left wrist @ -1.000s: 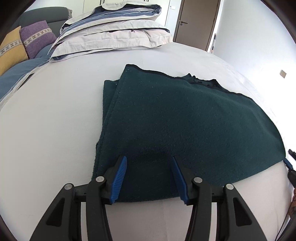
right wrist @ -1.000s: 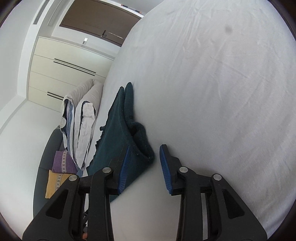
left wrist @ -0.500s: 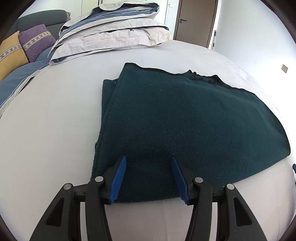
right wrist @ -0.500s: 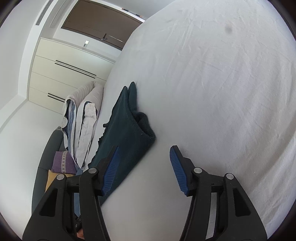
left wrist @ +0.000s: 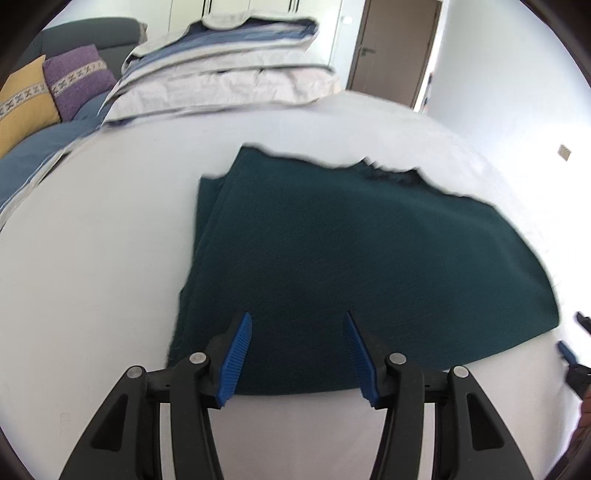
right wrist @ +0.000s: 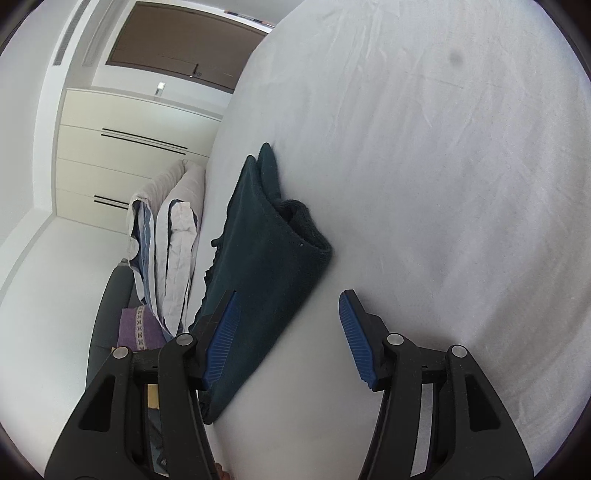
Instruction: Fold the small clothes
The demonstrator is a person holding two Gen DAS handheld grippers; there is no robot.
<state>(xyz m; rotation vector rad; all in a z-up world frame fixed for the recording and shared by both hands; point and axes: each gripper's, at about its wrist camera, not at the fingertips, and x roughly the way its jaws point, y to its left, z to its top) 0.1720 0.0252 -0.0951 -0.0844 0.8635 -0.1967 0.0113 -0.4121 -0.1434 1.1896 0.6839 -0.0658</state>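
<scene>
Folded green cloth lies flat on the white bed in front of you, several layers thick, with its near edge toward your left gripper and its ragged far edge toward the pillows. Behind it, at the head of the bed, the stack of pale bedding with blue stripes sits well apart from the cloth. To the left of that you have a grey sofa with a purple cushion and a yellow cushion side by side. A brown door stands in the far corner.

Your left gripper hangs just over the near edge of the cloth with its jaws about half apart; the blue pads flank the fabric in view but pinch nothing.

Your right gripper is at the cloth's right-hand end, seen edge-on there as a rolled fold on the sheet. Its jaws also stand about half apart, holding nothing: the left pad sits in front of the cloth, the right pad over bare sheet. In the left view its tips just show at the far right, beside the cloth's corner.
</scene>
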